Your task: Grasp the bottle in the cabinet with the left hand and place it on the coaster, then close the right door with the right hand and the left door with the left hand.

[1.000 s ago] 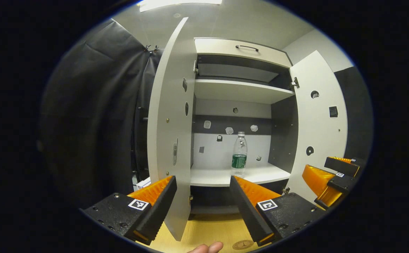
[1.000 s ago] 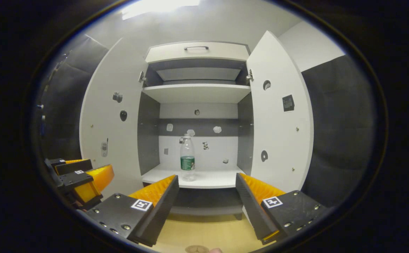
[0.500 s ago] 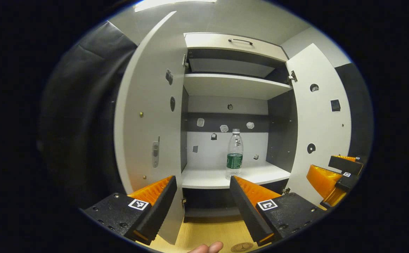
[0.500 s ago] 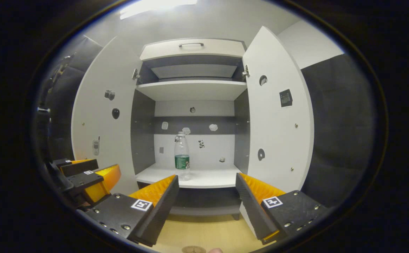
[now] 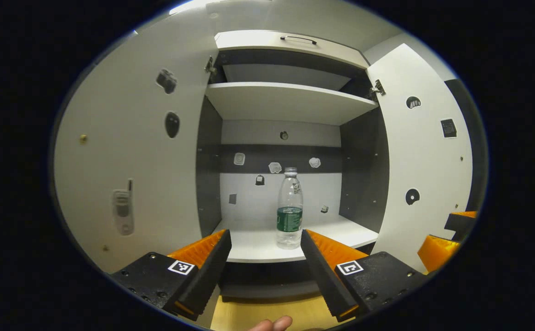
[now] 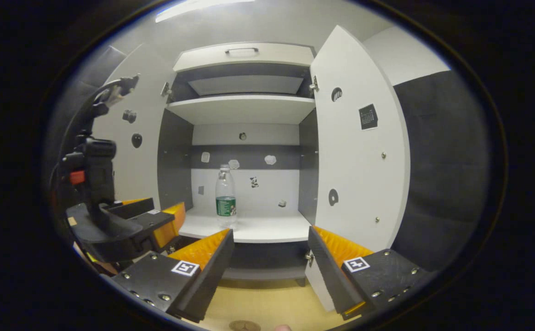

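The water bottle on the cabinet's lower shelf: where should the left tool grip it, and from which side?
Grip the water bottle across its straight body at the green label, coming in level from the open front. It stands upright near the shelf front edge, with both doors swung wide. The open left tool already faces it.

Bottle [image 5: 289, 209] stands upright on cabinet's lower shelf [image 5: 267, 243], near its front edge; left door [image 5: 134, 151] and right door [image 5: 421, 156] flank the shelf.
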`<state>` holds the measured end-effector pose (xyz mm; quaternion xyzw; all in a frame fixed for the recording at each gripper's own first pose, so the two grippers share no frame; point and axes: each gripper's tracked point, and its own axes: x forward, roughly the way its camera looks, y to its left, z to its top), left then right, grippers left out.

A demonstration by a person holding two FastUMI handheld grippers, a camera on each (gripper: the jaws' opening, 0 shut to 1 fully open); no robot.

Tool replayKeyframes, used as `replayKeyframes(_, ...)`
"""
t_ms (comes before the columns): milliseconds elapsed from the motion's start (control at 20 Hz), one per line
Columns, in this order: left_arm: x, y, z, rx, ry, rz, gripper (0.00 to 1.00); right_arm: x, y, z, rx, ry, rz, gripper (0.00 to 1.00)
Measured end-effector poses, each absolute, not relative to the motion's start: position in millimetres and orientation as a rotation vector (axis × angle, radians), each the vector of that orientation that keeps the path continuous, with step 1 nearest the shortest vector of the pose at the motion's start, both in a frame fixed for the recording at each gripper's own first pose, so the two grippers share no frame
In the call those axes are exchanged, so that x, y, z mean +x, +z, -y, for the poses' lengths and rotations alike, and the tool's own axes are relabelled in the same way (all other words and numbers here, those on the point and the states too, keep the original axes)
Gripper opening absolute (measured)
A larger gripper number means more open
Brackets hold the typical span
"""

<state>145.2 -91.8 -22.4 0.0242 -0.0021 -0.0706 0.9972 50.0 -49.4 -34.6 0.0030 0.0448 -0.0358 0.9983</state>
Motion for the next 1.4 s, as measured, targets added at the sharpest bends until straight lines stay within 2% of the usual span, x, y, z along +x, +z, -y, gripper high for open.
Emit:
replayKeyframes(450,225.9,-34.7,130.7,0.048,-0.191,-0.003,0.96,60.4,-46.0,83.1,-0.002,-0.131,-0.131,0.99)
replayKeyframes(500,234.1,-35.9,134.0,0.052,-0.194,-0.003,0.99,60.3,-46.9,86.3,-0.004,-0.137,-0.135,0.99)
replayKeyframes(550,242.6,-36.7,137.2,0.055,-0.196,-0.002,0.96,61.4,-48.3,89.0,-0.009,-0.144,-0.139,0.98)
replayKeyframes(850,288.9,-39.1,145.2,0.066,-0.184,0.000,0.96,64.6,-55.6,99.6,-0.034,-0.159,-0.170,0.98)
replayKeyframes(1400,331.5,-46.6,152.7,0.059,-0.161,-0.013,0.96,74.6,-65.1,91.6,-0.006,-0.113,-0.193,0.99)
